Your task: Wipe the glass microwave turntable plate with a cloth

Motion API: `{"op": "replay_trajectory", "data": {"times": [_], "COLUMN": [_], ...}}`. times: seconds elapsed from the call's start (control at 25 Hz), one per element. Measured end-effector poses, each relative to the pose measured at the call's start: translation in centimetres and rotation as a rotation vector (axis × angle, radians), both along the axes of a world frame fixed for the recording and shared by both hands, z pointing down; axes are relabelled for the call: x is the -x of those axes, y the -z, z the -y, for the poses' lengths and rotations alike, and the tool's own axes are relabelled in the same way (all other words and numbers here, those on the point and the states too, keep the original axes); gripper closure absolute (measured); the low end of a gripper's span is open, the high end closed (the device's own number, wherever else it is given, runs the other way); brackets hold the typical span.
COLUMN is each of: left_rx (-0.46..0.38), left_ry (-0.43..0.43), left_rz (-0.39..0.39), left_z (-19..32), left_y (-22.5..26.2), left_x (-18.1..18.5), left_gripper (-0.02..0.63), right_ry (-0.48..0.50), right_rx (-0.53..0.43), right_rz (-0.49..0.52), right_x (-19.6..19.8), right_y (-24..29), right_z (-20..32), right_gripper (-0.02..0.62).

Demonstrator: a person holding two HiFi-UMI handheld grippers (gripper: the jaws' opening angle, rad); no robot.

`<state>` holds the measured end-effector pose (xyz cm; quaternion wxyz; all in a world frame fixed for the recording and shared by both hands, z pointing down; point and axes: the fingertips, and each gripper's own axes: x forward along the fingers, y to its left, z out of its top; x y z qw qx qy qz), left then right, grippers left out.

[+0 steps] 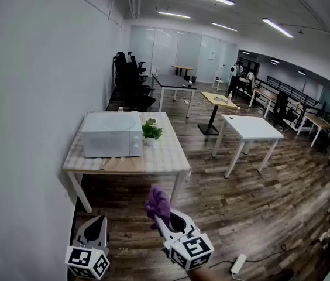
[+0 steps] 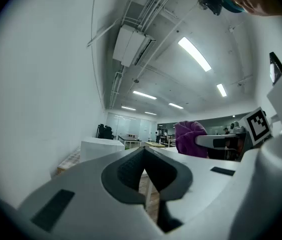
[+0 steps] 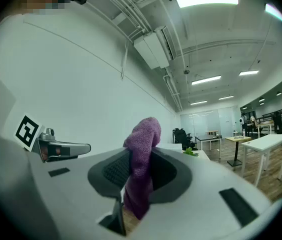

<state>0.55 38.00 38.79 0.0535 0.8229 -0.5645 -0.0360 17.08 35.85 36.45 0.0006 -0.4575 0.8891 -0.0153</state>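
Observation:
A white microwave (image 1: 112,134) stands with its door closed on a light wooden table (image 1: 159,160) against the left wall; the glass turntable plate is not visible. My right gripper (image 1: 160,215) is held low in front of the table, shut on a purple cloth (image 1: 157,202) that sticks up from its jaws. In the right gripper view the purple cloth (image 3: 141,159) is pinched between the pads. My left gripper (image 1: 99,227) hangs to the left of it, shut with nothing between its jaws (image 2: 143,176). Both are well short of the table.
A small green plant (image 1: 151,131) sits just right of the microwave. A white table (image 1: 251,127), a yellow table (image 1: 219,101) and office chairs (image 1: 133,84) stand further back on the wood floor. A power strip (image 1: 237,264) lies on the floor at the lower right.

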Motion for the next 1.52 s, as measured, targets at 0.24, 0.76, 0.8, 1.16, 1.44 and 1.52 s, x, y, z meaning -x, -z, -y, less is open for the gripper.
{"op": "replay_trajectory", "data": {"times": [0.24, 0.76, 0.8, 1.16, 1.44, 1.52], "left_rx": [0.002, -0.007, -0.007, -0.028, -0.032, -0.041], "left_ry": [-0.002, -0.002, -0.004, -0.002, -0.023, -0.015], "left_rz": [0.006, -0.003, -0.003, 0.012, 0.024, 0.060], "left_z": [-0.4, -0.9, -0.9, -0.3, 0.3, 0.7], "left_y": [0.7, 0.9, 0.9, 0.6, -0.5, -0.6], "left_x": [0.6, 2.5, 2.8, 6.9, 9.0, 9.2], "left_gripper": [0.598, 0.598, 0.598, 0.598, 0.598, 0.598], "right_ry": [-0.013, 0.004, 0.003, -0.001, -0.026, -0.023], "right_rx": [-0.005, -0.040, -0.033, -0.021, -0.010, -0.012], "right_rz": [0.001, 0.017, 0.019, 0.004, -0.022, -0.025], "right_x": [0.7, 3.0, 3.3, 7.3, 9.6, 10.1], "right_y": [0.6, 1.1, 1.1, 0.4, -0.3, -0.4], "right_z": [-0.3, -0.8, -0.8, -0.8, -0.8, -0.2], "right_gripper": [0.502, 0.497, 0.497, 0.497, 0.497, 0.497]}}
